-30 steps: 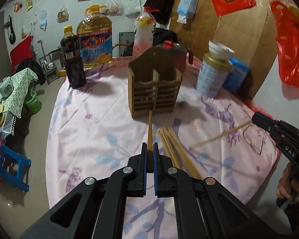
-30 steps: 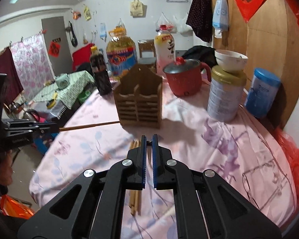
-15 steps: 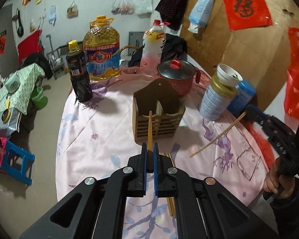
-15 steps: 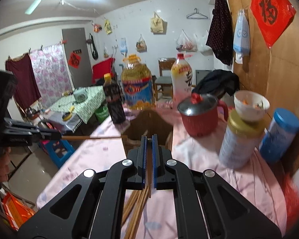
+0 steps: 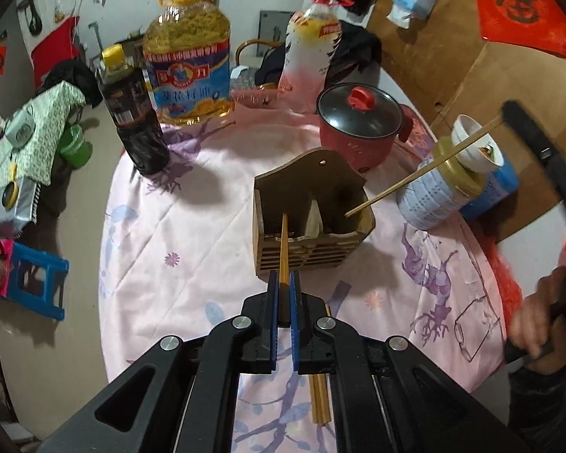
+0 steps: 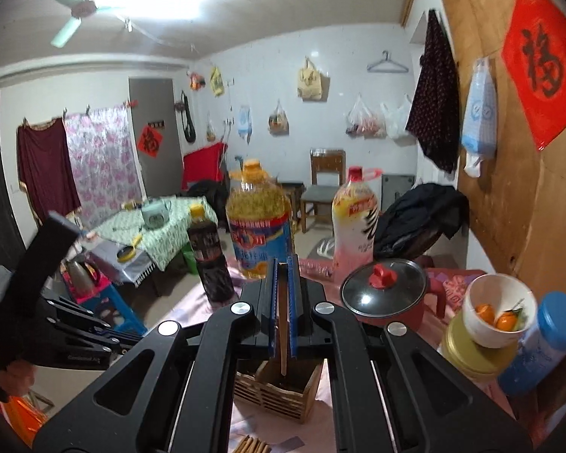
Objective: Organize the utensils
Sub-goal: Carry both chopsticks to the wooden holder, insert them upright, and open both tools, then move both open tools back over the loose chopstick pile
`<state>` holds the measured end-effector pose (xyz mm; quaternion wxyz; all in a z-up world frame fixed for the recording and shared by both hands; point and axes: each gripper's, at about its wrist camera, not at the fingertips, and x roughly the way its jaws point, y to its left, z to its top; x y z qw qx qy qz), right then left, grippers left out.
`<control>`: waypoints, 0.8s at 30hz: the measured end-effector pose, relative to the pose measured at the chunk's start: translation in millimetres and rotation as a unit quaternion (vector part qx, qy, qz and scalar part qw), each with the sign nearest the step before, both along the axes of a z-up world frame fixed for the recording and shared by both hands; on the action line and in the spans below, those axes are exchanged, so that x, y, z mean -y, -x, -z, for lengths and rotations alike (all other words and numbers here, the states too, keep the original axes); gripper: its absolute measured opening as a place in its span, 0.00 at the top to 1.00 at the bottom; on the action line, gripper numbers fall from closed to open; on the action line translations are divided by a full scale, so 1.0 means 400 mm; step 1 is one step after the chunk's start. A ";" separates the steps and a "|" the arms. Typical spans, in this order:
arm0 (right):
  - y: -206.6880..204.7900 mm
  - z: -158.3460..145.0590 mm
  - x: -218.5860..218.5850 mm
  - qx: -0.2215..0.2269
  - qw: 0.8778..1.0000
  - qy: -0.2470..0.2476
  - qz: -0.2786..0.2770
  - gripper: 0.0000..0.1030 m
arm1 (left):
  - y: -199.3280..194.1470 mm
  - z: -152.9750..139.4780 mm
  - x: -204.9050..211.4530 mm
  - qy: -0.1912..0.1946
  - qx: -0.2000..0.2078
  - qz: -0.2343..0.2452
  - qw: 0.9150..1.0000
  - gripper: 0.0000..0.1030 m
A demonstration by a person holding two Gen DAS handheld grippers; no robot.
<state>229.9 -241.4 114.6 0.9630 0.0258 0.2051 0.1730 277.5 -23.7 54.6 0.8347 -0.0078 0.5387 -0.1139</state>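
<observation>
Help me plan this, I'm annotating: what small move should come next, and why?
Probably lower both chopsticks: the left gripper clamps one chopstick over the wooden holder's left compartment, and the right gripper's chopstick tips over the right compartment.

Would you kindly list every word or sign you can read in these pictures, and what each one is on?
"福": red paper sign on the wooden panel.
"福": small red sign on the grey door.
Oil jug label: large characters, too blurred to read surely.
Dark sauce bottle and pink-white bottle labels: too small to read.
White tin print: unreadable.
</observation>
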 end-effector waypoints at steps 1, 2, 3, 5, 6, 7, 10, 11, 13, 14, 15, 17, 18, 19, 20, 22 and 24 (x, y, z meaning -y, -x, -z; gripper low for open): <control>-0.024 0.025 -0.005 -0.019 1.000 0.005 0.000 0.91 | -0.009 0.009 0.000 0.000 -0.003 -0.005 1.000 0.70; -0.048 0.057 -0.006 -0.043 0.999 0.006 0.007 0.89 | -0.021 0.019 -0.003 -0.002 -0.002 -0.017 1.000 0.55; -0.053 0.075 -0.004 -0.056 0.998 0.000 0.011 0.89 | -0.029 0.024 -0.010 -0.006 0.006 -0.031 0.999 0.36; -0.049 0.090 0.014 -0.065 0.998 -0.024 0.006 0.89 | -0.038 0.024 -0.025 -0.009 0.017 -0.044 0.999 0.35; -0.043 0.090 0.020 -0.062 0.998 -0.024 0.009 0.89 | -0.041 0.021 -0.034 -0.005 0.020 -0.048 0.999 0.35; -0.032 0.085 0.028 -0.054 0.998 -0.018 0.015 0.88 | -0.040 0.014 -0.053 0.005 0.026 -0.055 0.998 0.35; 0.000 0.067 0.047 -0.039 0.999 -0.015 0.026 0.83 | -0.033 -0.004 -0.091 0.006 0.044 -0.070 0.997 0.34; 0.013 0.062 0.054 -0.037 0.999 -0.018 0.029 0.80 | -0.026 -0.007 -0.103 0.003 0.051 -0.076 0.996 0.33; 0.038 0.064 0.065 -0.037 0.998 -0.023 0.039 0.76 | -0.009 -0.007 -0.127 -0.003 0.061 -0.085 0.994 0.29; 0.055 0.068 0.068 -0.038 0.998 -0.027 0.045 0.72 | 0.005 -0.001 -0.139 -0.006 0.065 -0.090 0.994 0.27; 0.072 0.076 0.070 -0.041 0.997 -0.032 0.049 0.70 | 0.019 0.007 -0.151 -0.010 0.067 -0.093 0.993 0.25; 0.106 0.105 0.069 -0.053 0.996 -0.034 0.055 0.64 | 0.047 0.033 -0.171 -0.017 0.066 -0.098 0.993 0.22; 0.124 0.121 0.065 -0.060 0.996 -0.031 0.058 0.64 | 0.065 0.054 -0.181 -0.022 0.063 -0.100 0.993 0.21; 0.142 0.140 0.060 -0.068 0.996 -0.028 0.060 0.64 | 0.081 0.076 -0.189 -0.027 0.058 -0.101 0.993 0.21; 0.162 0.163 0.054 -0.077 0.995 -0.024 0.063 0.63 | 0.096 0.099 -0.195 -0.032 0.052 -0.102 0.993 0.20; 0.194 0.205 0.046 -0.098 0.993 -0.020 0.066 0.63 | 0.129 0.152 -0.208 -0.042 0.036 -0.103 0.993 0.20; 0.230 0.253 0.042 -0.122 0.990 -0.019 0.069 0.63 | 0.166 0.212 -0.218 -0.051 0.015 -0.105 0.993 0.20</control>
